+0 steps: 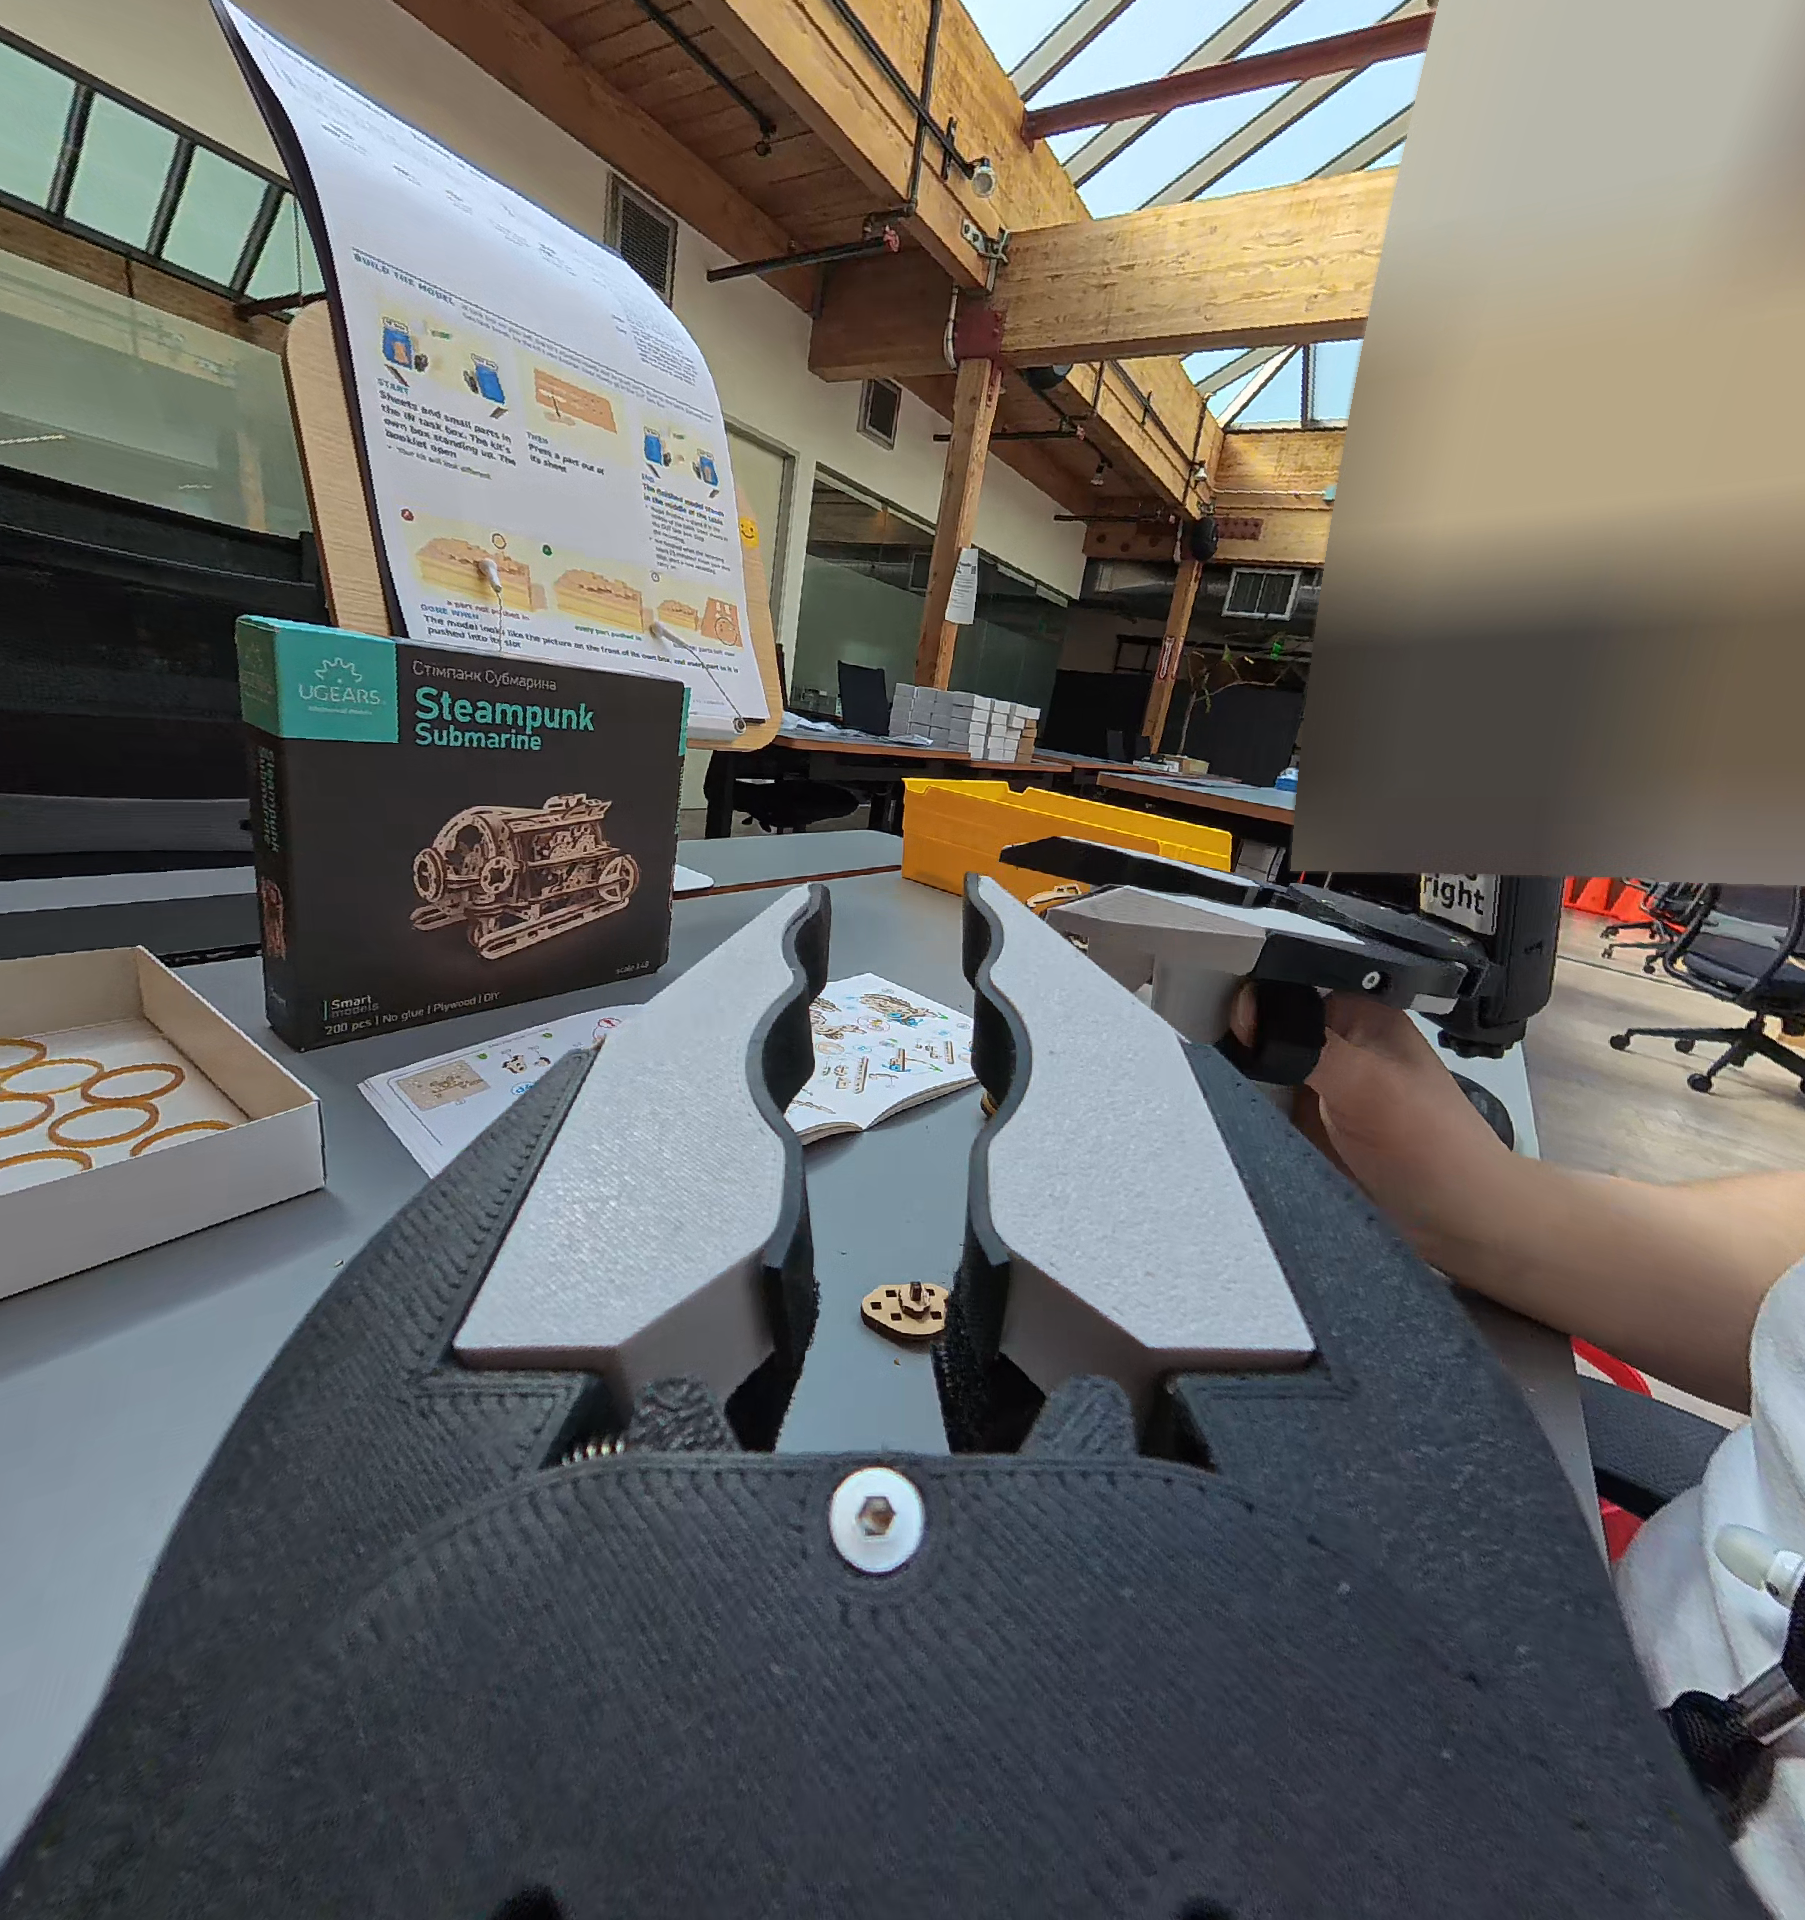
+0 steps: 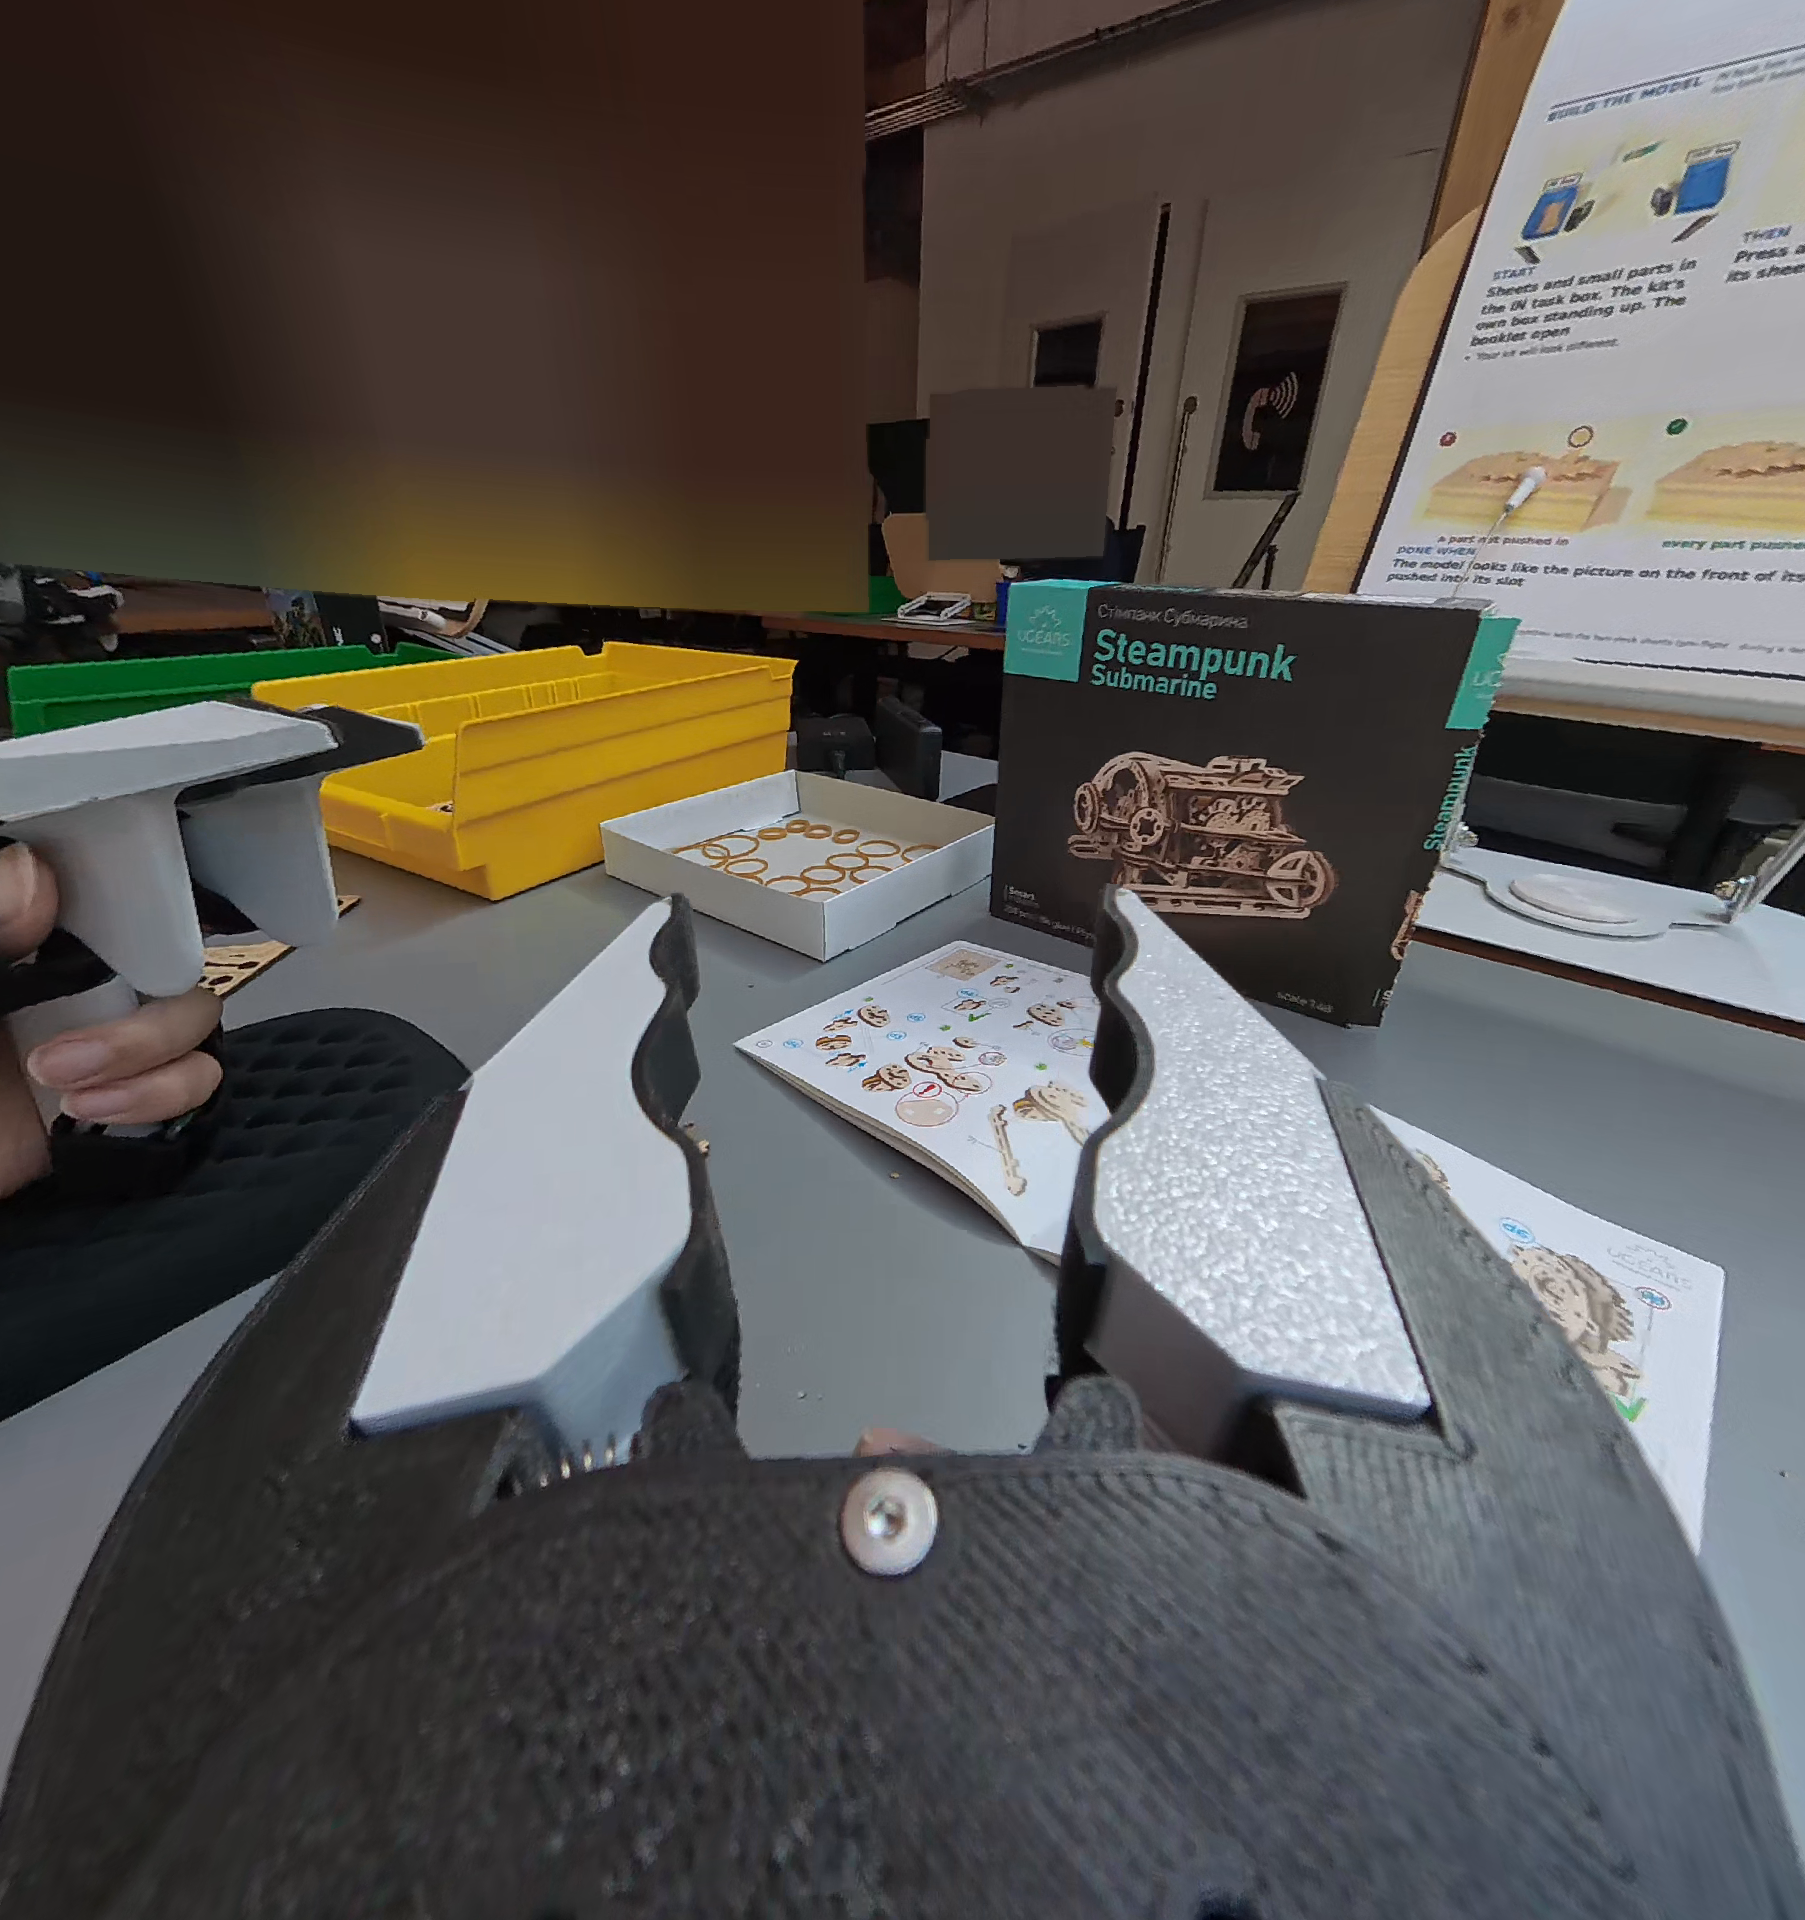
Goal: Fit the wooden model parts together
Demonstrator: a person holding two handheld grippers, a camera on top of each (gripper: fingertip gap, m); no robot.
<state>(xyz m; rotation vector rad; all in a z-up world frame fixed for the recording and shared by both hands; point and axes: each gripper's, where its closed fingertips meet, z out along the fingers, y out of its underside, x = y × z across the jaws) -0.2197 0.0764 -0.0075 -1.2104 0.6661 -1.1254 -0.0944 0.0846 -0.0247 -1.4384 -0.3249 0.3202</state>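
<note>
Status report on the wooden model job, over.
Left gripper and right gripper open, empty. Small wooden part on table between left fingers. Nothing blocking.

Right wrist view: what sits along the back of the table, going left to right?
Green bin → yellow bin → white tray of rings → kit box → instruction board.

part: small round wooden model part (image 1: 905, 1307), pale plywood with square cut-outs
state: short peg standing up from centre
pose: flat on grey table
place: lower centre of left wrist view
</note>
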